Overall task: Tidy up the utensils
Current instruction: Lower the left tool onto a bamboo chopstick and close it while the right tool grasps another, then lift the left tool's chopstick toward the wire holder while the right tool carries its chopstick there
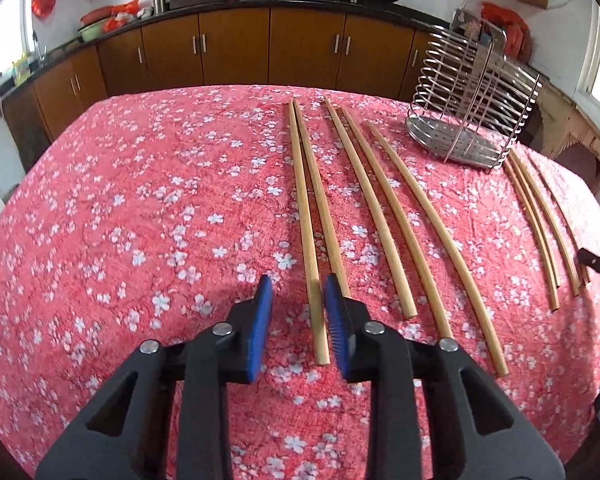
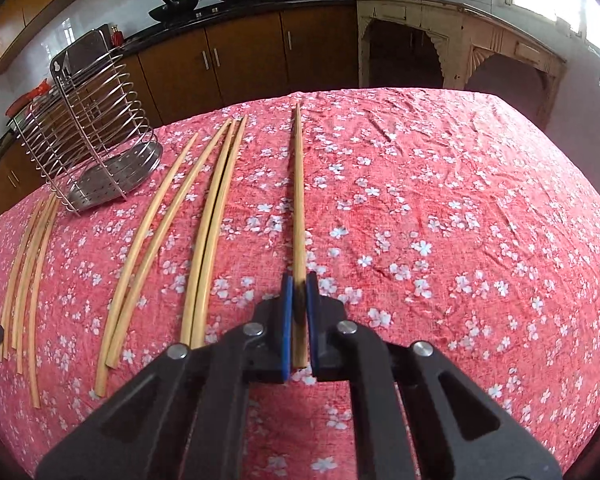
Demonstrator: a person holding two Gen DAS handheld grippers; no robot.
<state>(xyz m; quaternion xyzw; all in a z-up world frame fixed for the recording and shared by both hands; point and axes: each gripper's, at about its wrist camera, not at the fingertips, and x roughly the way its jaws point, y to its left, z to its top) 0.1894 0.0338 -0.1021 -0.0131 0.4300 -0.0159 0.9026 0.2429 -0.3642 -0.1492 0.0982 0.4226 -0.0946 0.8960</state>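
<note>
Several wooden chopsticks lie lengthwise on a red floral tablecloth (image 1: 140, 200). In the left wrist view my left gripper (image 1: 296, 292) is open, its blue pads astride the near end of the leftmost chopstick (image 1: 306, 232); a second chopstick (image 1: 320, 200) runs under the right pad. In the right wrist view my right gripper (image 2: 299, 292) is shut on the near end of a chopstick (image 2: 299, 200) that points straight ahead. A steel wire utensil holder (image 1: 472, 100) stands at the far right of the table; in the right wrist view the holder (image 2: 88, 132) is far left.
More chopsticks lie in groups: three to the right of my left gripper (image 1: 384, 216) and several by the holder (image 1: 540, 216). Brown kitchen cabinets (image 1: 236, 48) and a counter with woks stand behind the table. A cream wooden shelf (image 2: 460, 40) stands at the right.
</note>
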